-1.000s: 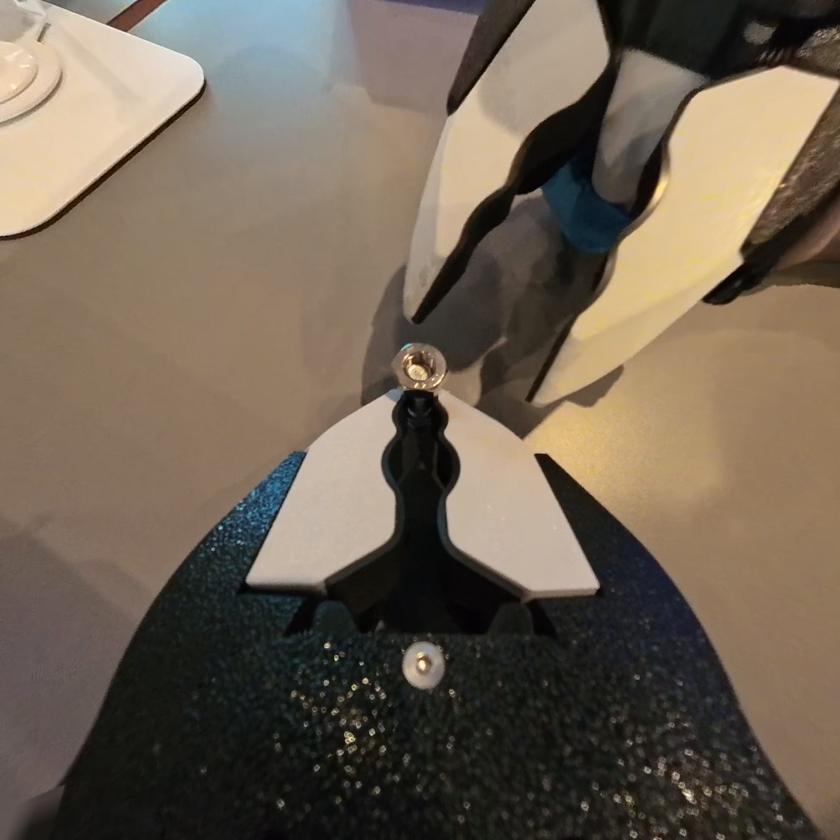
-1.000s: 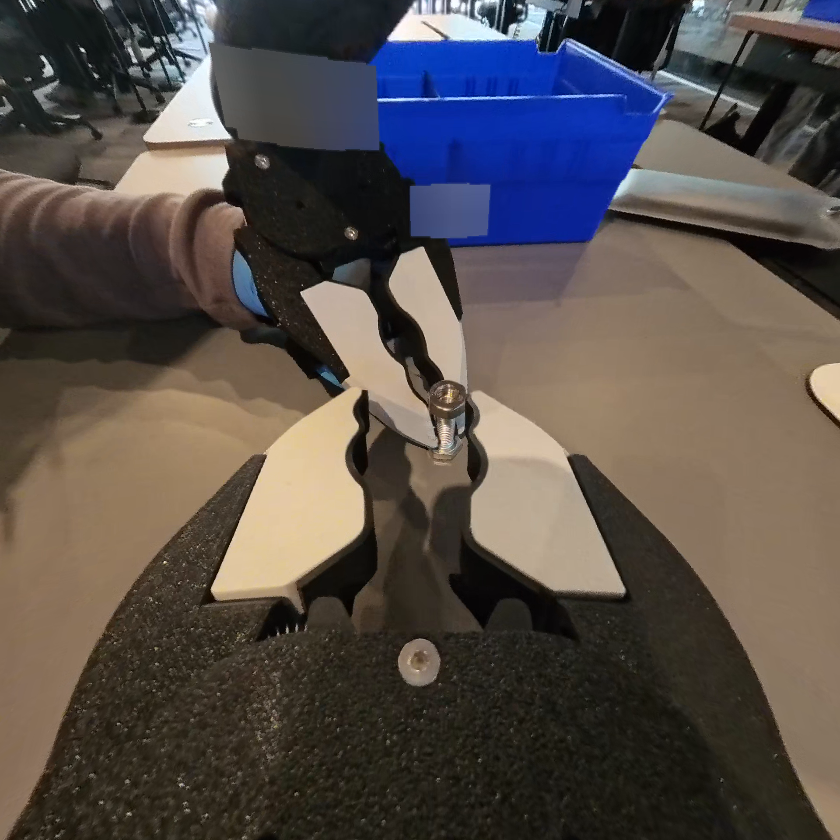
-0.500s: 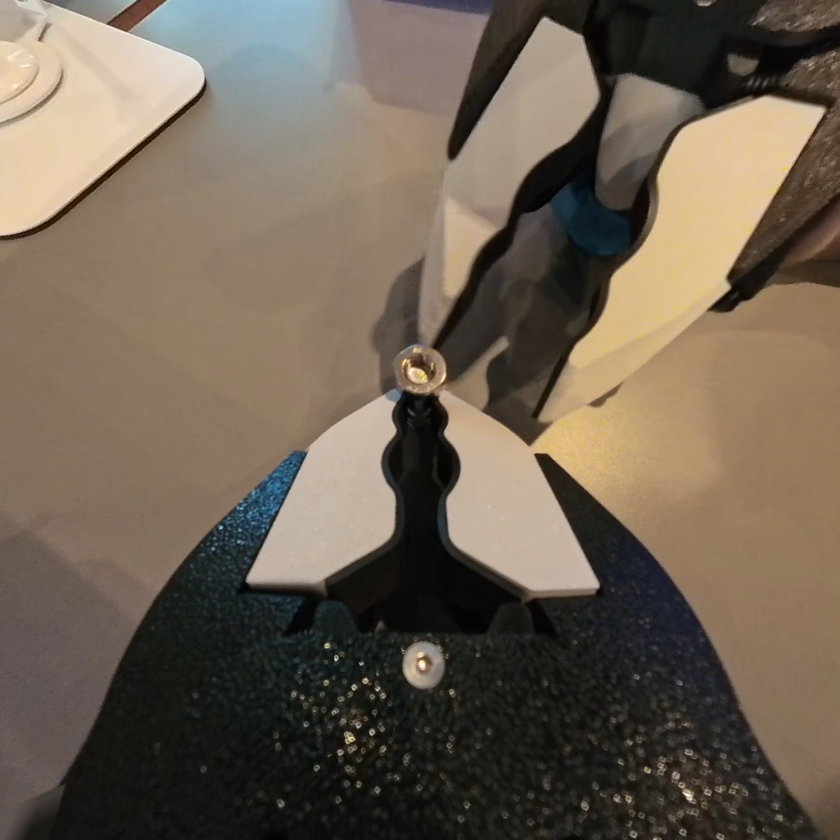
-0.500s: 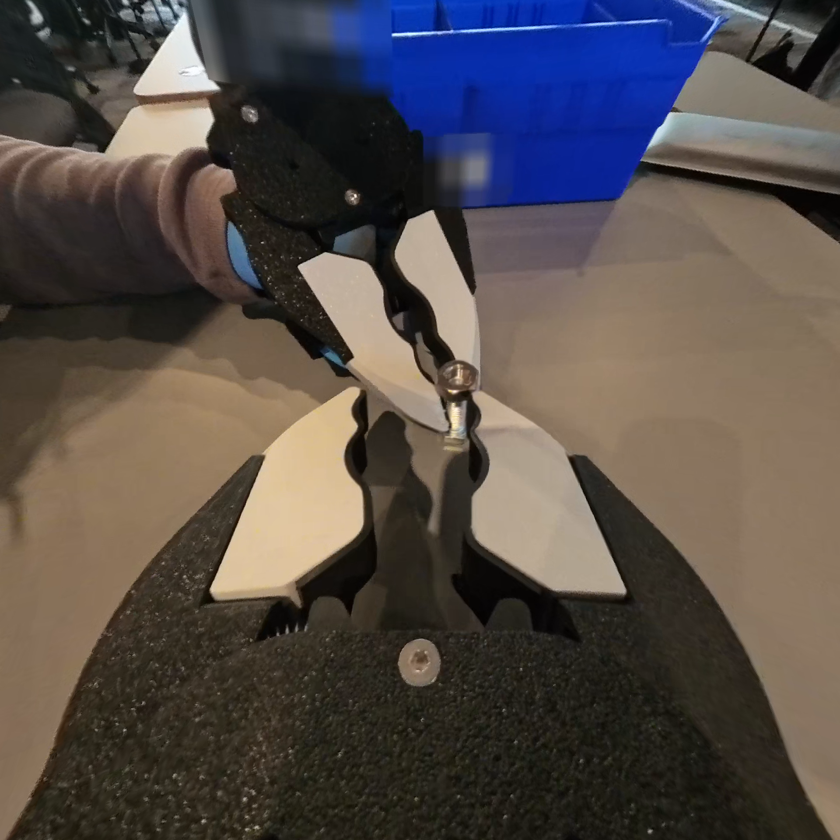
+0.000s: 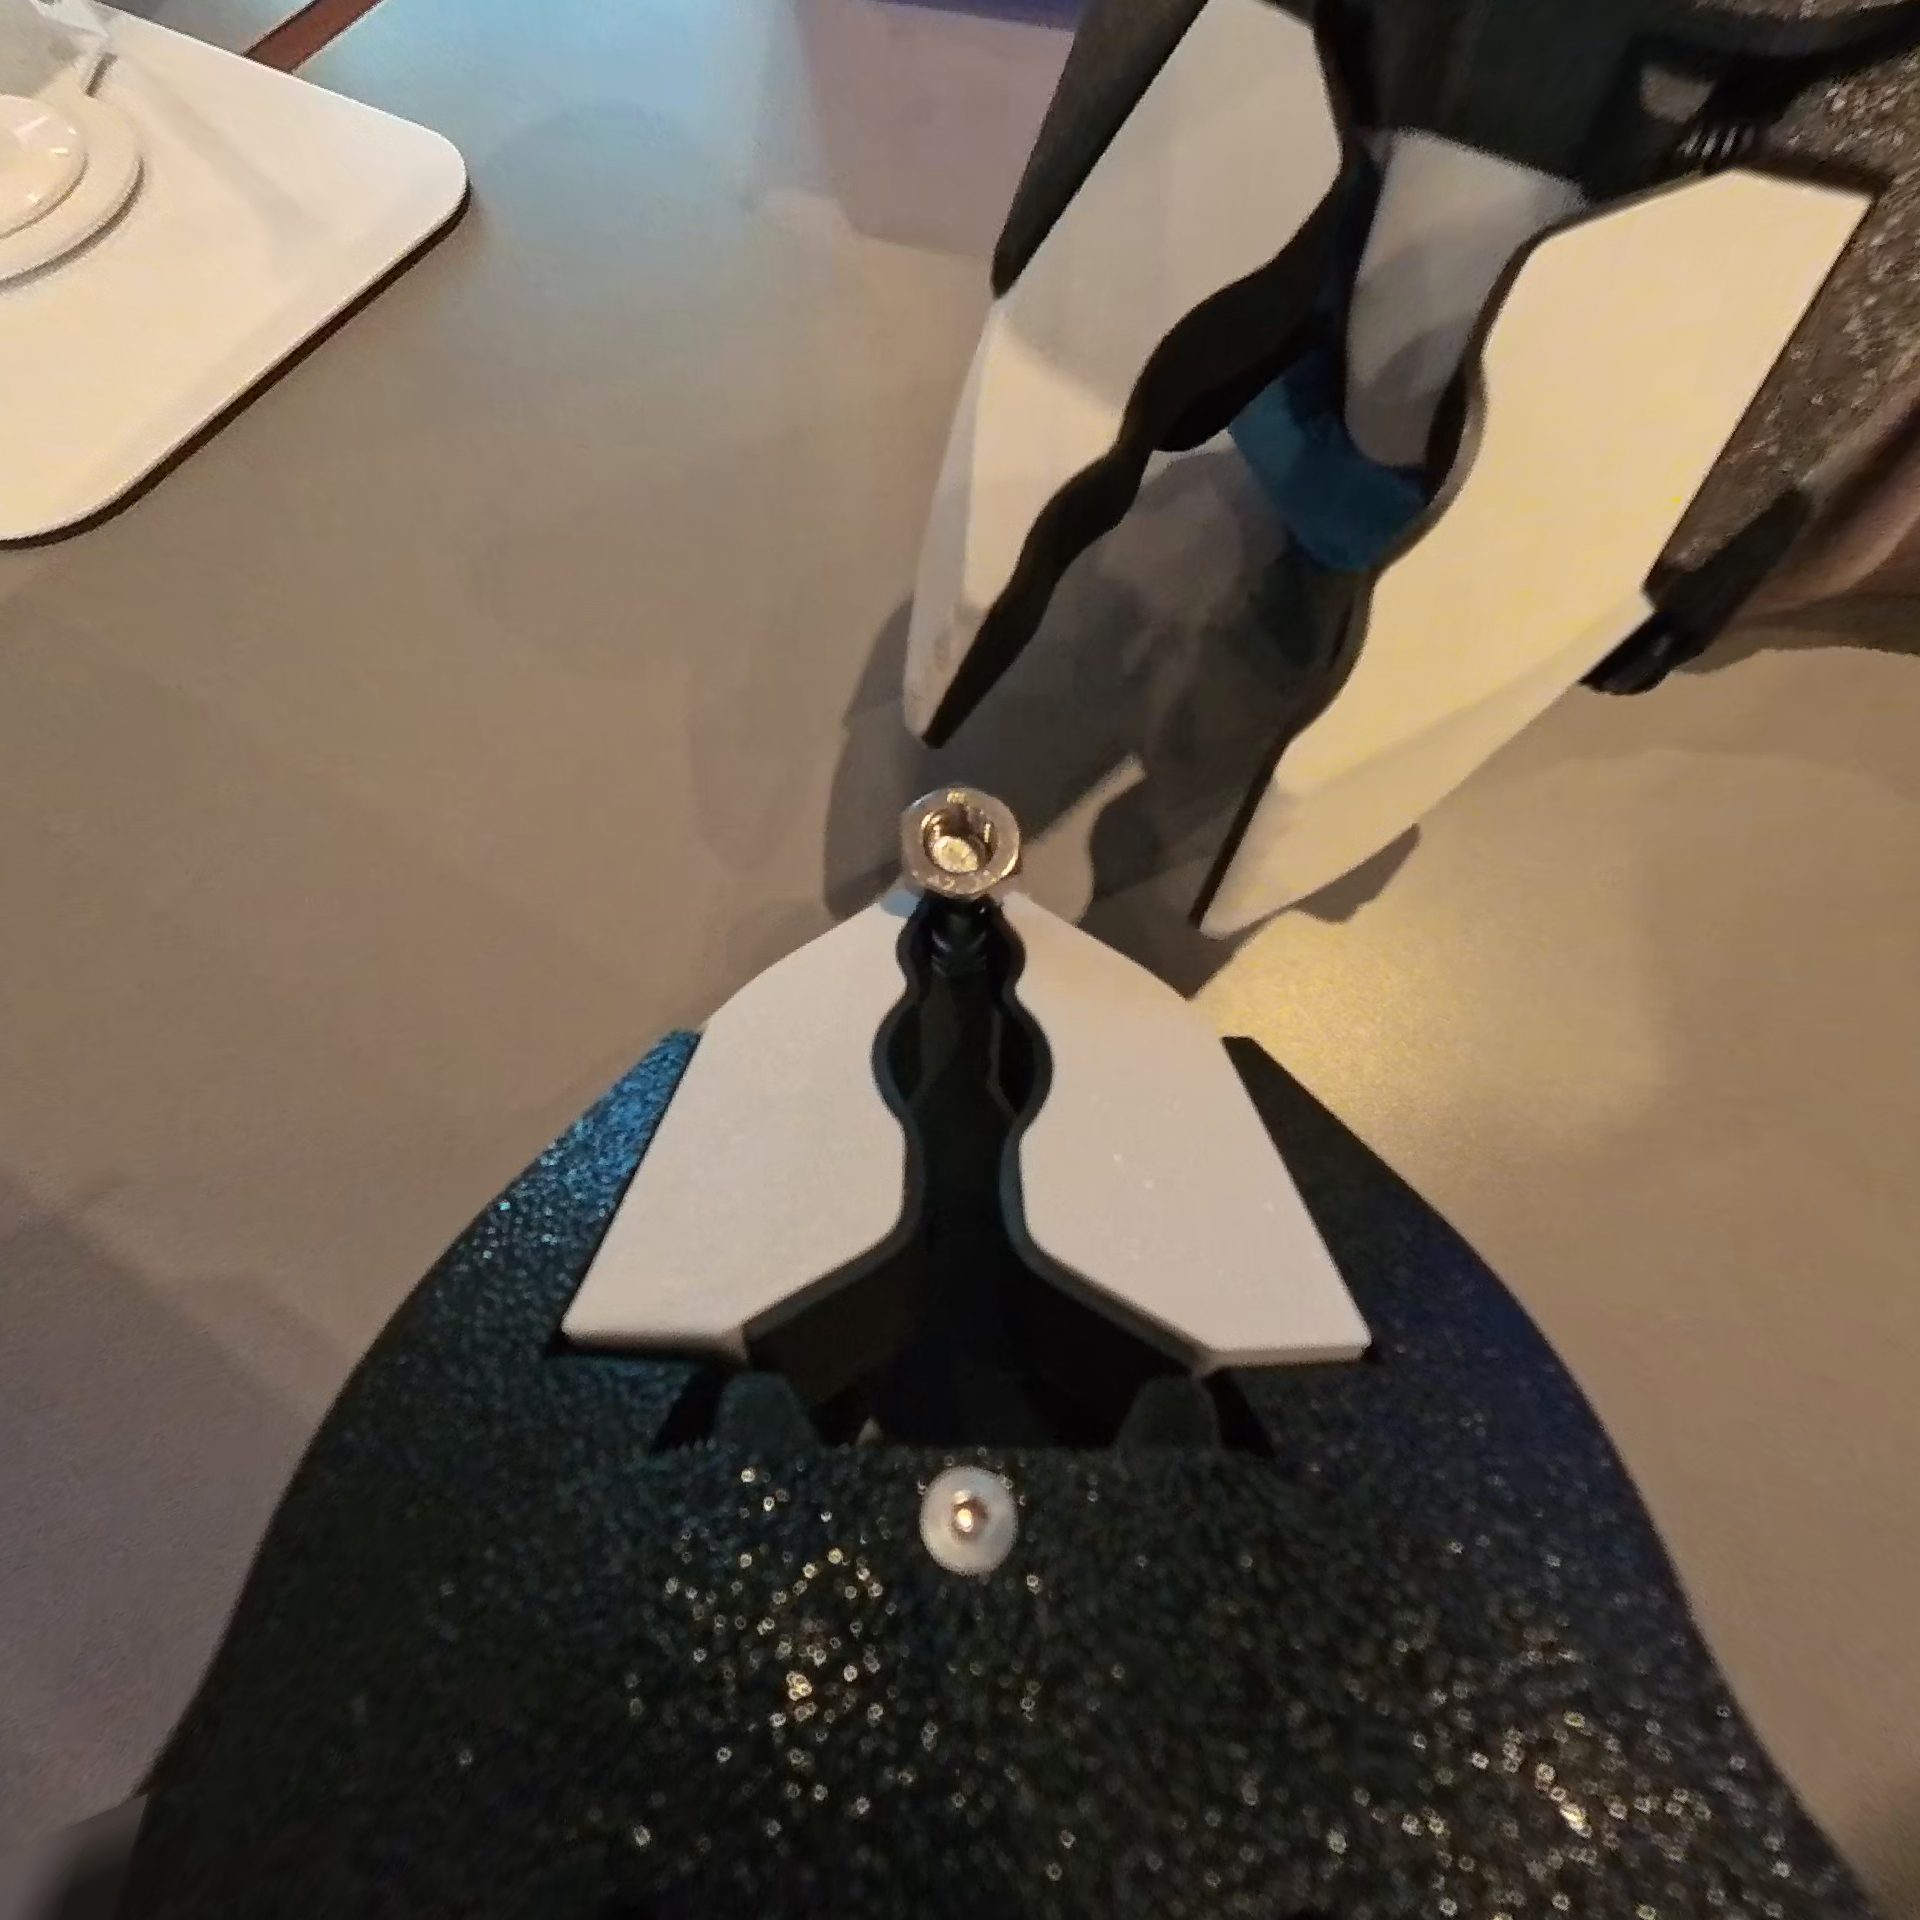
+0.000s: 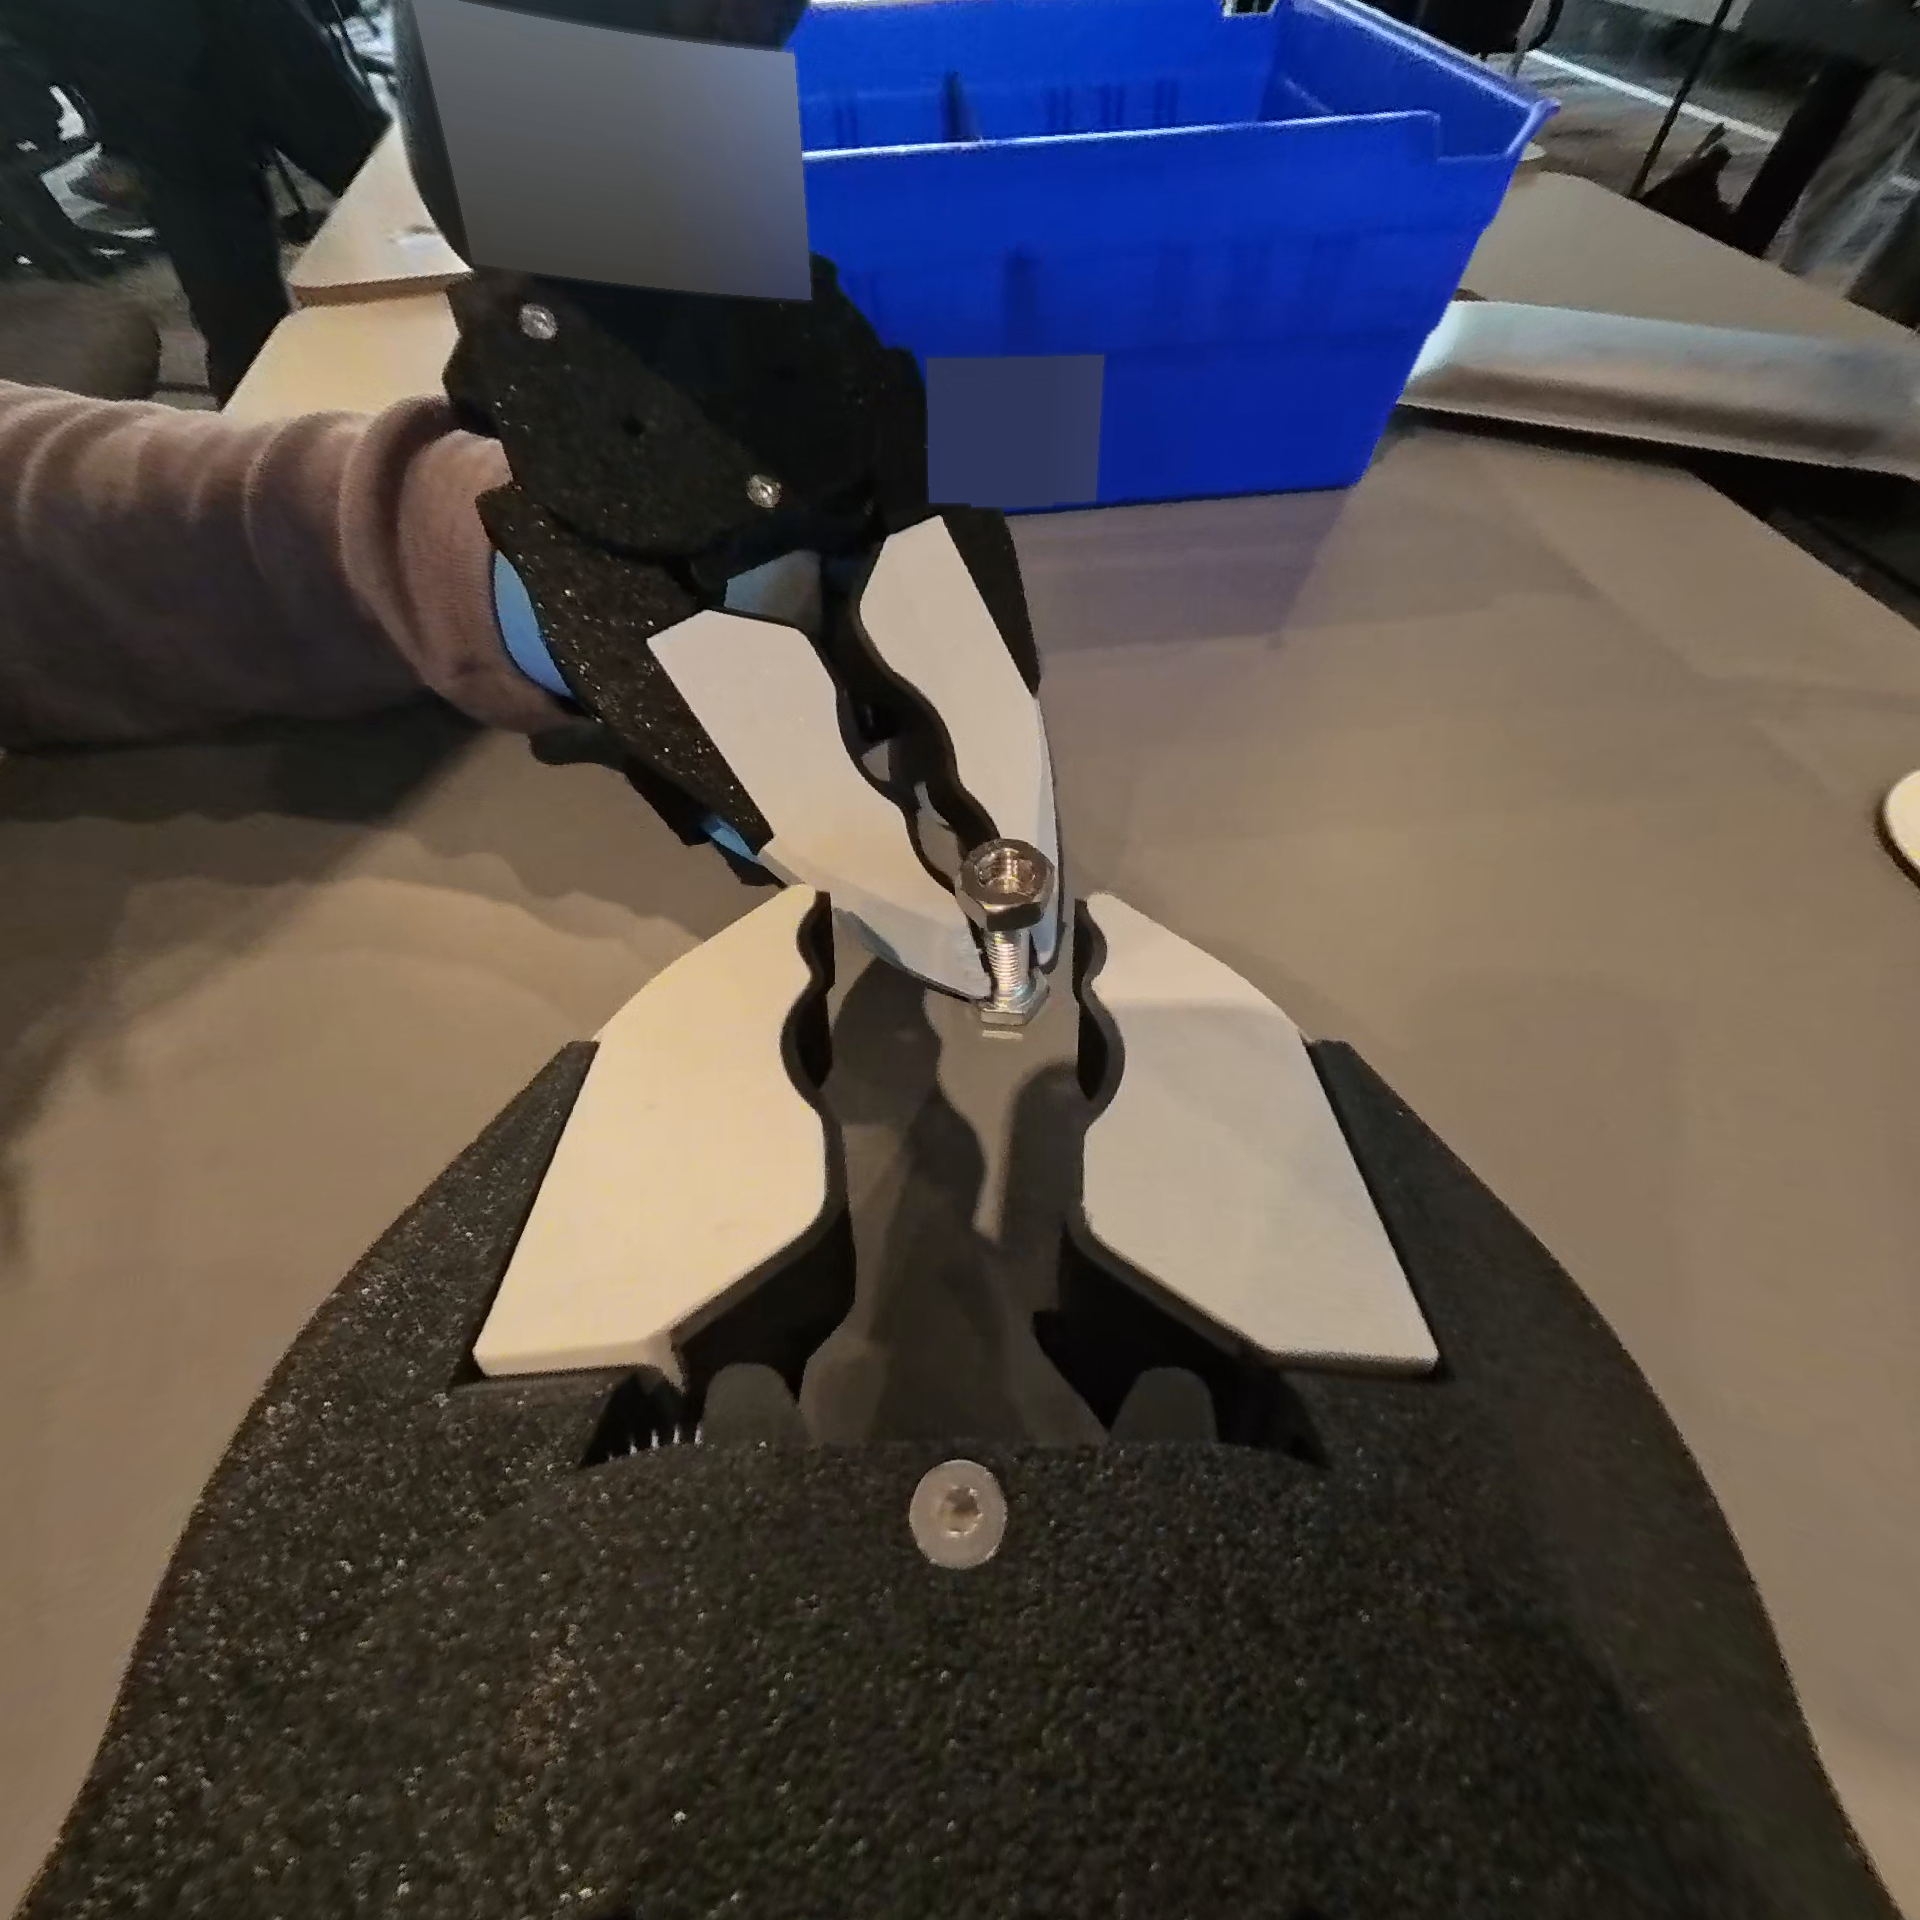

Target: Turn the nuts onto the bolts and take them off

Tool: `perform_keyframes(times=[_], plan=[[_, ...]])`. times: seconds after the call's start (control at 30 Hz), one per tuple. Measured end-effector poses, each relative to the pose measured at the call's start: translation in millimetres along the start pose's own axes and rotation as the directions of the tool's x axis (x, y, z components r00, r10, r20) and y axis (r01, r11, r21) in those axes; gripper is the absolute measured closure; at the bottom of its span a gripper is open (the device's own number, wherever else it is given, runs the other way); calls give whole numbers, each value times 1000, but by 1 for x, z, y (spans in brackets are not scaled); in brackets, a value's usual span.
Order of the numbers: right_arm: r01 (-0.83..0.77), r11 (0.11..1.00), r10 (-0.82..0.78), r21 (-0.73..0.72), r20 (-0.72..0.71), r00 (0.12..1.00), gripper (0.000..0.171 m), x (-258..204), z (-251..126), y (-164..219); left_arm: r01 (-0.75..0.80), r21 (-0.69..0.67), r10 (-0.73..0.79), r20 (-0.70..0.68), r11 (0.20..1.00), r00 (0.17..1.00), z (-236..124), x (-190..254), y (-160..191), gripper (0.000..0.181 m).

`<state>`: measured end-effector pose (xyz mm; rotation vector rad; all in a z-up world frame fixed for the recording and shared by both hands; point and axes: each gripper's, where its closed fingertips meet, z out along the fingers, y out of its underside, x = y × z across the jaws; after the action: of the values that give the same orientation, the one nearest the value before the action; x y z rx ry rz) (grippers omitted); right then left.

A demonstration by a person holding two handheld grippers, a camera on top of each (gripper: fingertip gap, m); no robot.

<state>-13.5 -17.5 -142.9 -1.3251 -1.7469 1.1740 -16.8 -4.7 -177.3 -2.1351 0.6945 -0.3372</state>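
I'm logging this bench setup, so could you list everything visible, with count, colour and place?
bolt: one, silver, upright, head on the table, shank clamped in the left gripper's tips.
nut: one, silver, at the top of the bolt's thread.
bin: one, blue, divided inside, at the far side of the table.
metal sheet: one, grey, flat, right of the bin.
mat: one, white, far left corner in the left wrist view, a pale round dish on it.
table: one, grey-brown.
left gripper: black body, white fingers, shut on the bolt.
right gripper: same make, open, straddling the bolt.
sleeve: one, brownish, behind the left gripper.
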Motion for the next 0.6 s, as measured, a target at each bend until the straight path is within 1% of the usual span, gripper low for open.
perform_keyframes(times=[0.13, 0.2, 0.23, 0.27, 0.37, 0.43, 0.5, 0.6], plan=[[6, 1000, -6, -1, 19, 1000, 128, -3, 3, -1, 0, 0, 0, 0, 1000, 1000, 0, 0, 0, 172], [-3, 1000, 3, -8, 44, 999, 134, -7, 1, 1, 0, 0, 0, 0, 1000, 1000, 0, 0, 0, 172], [-17, 1000, 18, -5, 81, 997, 142, -11, -1, 1, 0, 0, 0, 0, 1000, 1000, 0, 0, 0, 172], [-41, 999, 41, 4, 103, 994, 143, -13, -3, 0, 0, 0, 0, 0, 1000, 1000, 0, 0, 0, 172], [-80, 996, 76, 45, 85, 994, 136, -6, -7, -5, 0, 0, 0, 0, 1000, 1000, 0, 0, 0, 172], [-73, 996, 70, 53, 52, 996, 133, -1, -6, -6, 0, 0, 0, 0, 1000, 1000, 0, 0, 0, 172], [-46, 998, 45, 40, 27, 999, 130, 0, -2, -5, 0, 0, 0, 0, 1000, 1000, 0, 0, 0, 172], [-10, 1000, 10, -18, 27, 1000, 127, -3, 4, 1, 0, 0, 0, 0, 1000, 1000, 0, 0, 0, 172]])
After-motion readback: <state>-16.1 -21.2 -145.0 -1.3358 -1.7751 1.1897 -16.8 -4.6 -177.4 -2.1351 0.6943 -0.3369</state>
